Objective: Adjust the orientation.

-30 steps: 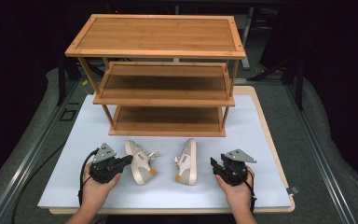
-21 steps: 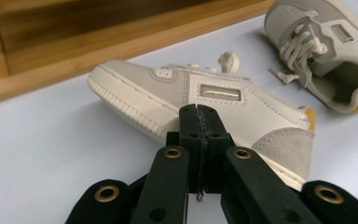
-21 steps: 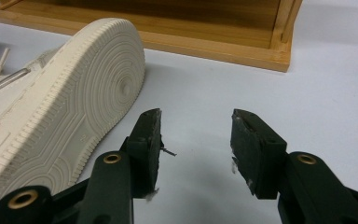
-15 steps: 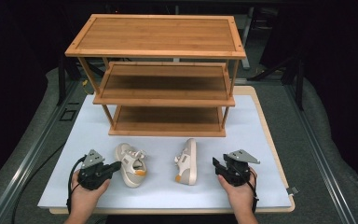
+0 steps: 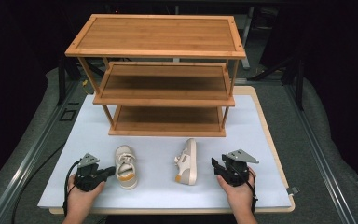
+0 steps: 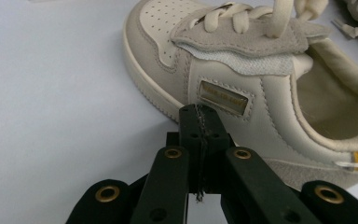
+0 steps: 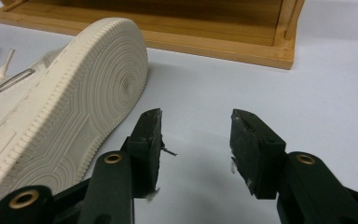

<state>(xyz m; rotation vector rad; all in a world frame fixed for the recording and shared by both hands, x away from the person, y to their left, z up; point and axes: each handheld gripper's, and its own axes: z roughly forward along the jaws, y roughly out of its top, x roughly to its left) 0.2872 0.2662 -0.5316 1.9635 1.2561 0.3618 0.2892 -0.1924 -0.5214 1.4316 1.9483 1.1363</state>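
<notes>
Two cream shoes lie on the white table (image 5: 261, 140) in front of a three-tier wooden rack (image 5: 161, 79), with a gripper beside each one.

The left gripper (image 5: 109, 171) sits at the near left of the table, held in the person's left hand (image 5: 81, 196). In the left gripper view its two black jaws are pressed together with no gap between them and nothing caught in them. Their tips come right up to the side of the left shoe (image 6: 261, 88), just below the small metal badge on its flank; whether they actually touch the sole edge cannot be told. This left shoe stands upright on its sole, laces up, toe toward the rack.

The right gripper (image 5: 216, 166) rests in the person's right hand (image 5: 237, 191) at the near right. In the right gripper view its jaws stand well apart, holding nothing, with bare table between them. The right shoe (image 7: 60, 116) lies tipped on its side, its ribbed sole facing this gripper, just beside the near jaw but apart from it. The rack's bottom rail runs across behind it.
</notes>
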